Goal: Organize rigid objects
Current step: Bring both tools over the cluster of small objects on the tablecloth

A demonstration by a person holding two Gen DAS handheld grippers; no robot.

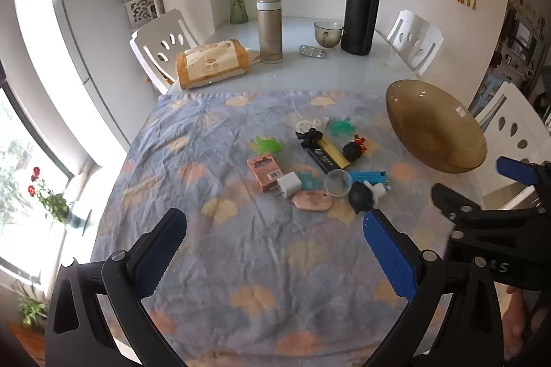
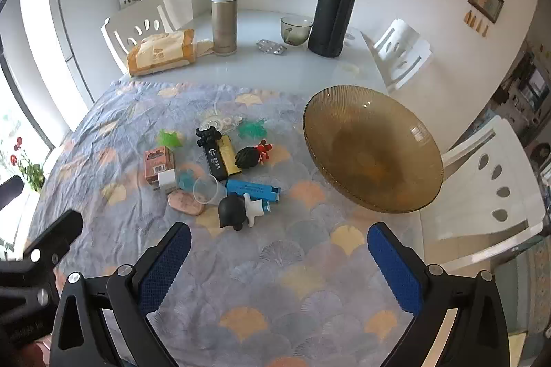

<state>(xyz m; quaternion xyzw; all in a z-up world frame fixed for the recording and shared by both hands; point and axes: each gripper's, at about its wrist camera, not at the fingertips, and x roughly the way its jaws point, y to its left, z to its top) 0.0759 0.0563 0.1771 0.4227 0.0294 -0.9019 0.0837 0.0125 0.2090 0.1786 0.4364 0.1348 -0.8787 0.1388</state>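
Small objects lie clustered on a patterned cloth [image 1: 241,246]: a pink box [image 1: 263,171], a white charger plug [image 1: 288,186], a pink oval tag [image 1: 311,202], a clear little cup [image 1: 337,182], a blue tube [image 1: 368,177], a black-headed figurine [image 1: 361,200], a black and yellow box [image 1: 327,153] and green toys [image 1: 268,144]. An empty amber glass bowl [image 2: 372,146] stands to their right. My left gripper [image 1: 275,229] hovers open in front of the pile. My right gripper [image 2: 279,239] is open too, short of the figurine [image 2: 237,206], holding nothing.
Beyond the cloth stand a tall black flask [image 1: 361,1], a beige thermos [image 1: 269,29], a small glass cup [image 1: 328,33], a pill blister [image 1: 312,51] and a tissue pack [image 1: 211,63]. White chairs [image 2: 482,177] ring the table. The right gripper's body [image 1: 489,222] shows in the left wrist view.
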